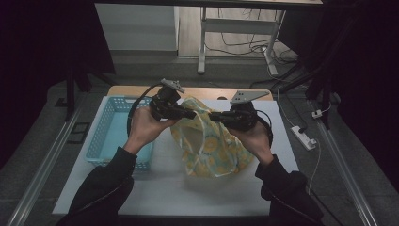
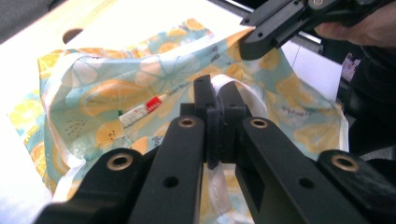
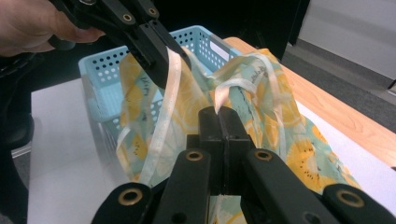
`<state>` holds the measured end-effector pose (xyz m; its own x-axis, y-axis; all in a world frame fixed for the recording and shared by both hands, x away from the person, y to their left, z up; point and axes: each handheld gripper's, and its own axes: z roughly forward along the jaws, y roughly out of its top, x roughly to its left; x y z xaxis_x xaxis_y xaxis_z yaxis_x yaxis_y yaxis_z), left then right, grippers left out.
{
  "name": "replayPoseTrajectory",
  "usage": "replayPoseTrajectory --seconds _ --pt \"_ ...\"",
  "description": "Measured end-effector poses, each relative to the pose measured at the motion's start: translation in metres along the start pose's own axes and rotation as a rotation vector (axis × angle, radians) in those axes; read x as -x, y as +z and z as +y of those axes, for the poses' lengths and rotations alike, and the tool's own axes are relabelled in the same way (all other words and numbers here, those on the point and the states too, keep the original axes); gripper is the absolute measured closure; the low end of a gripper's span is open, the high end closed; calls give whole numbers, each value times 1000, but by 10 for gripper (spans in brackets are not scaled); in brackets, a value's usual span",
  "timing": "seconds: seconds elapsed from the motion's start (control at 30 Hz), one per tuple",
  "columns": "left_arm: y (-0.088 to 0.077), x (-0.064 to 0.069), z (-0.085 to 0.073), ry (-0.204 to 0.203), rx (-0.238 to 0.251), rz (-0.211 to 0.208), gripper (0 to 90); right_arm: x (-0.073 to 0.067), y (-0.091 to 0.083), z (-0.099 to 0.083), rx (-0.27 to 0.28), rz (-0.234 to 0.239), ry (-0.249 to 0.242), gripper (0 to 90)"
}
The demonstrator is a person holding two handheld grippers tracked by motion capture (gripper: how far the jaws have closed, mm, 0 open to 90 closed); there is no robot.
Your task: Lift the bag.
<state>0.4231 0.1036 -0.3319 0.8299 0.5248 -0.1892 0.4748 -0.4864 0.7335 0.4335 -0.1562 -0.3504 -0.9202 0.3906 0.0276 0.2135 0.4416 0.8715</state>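
A thin fabric bag [image 1: 211,148] printed with yellow citrus slices on pale blue hangs between my two grippers above the white table [image 1: 164,193]. My left gripper [image 1: 192,114] is shut on one of its white handle straps [image 2: 233,86]; the jaws [image 2: 215,91] press together around it. The right gripper [image 1: 212,115] is shut on the other white strap [image 3: 219,95], its jaws [image 3: 223,114] closed flat. Both tips point toward each other, close together at the bag's mouth. A small red and white label [image 2: 140,111] shows inside the bag.
A light blue perforated basket [image 1: 109,134] stands on the table's left side, just beside the left hand; it sits behind the bag [image 3: 105,70] in the right gripper view. A wooden strip [image 1: 136,89] borders the far edge. A power strip [image 1: 303,137] lies on the floor right.
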Motion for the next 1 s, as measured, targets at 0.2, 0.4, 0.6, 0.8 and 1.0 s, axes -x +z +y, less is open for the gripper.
replayPoseTrajectory --seconds 0.2,0.4,0.6,0.8,1.0 --pt "-11 -3 13 1 29 -3 896 2 -4 16 17 0 -8 896" --pt "-22 -7 25 -4 56 -2 896 3 -9 35 28 -9 -27 896" --pt "-36 -11 41 -20 88 17 896 8 -17 55 48 -14 -27 897" --pt "-49 -14 59 -23 115 51 896 12 -24 75 72 -18 -24 897" --pt "-60 -17 77 -22 154 72 896 18 -29 96 92 -37 -23 897"
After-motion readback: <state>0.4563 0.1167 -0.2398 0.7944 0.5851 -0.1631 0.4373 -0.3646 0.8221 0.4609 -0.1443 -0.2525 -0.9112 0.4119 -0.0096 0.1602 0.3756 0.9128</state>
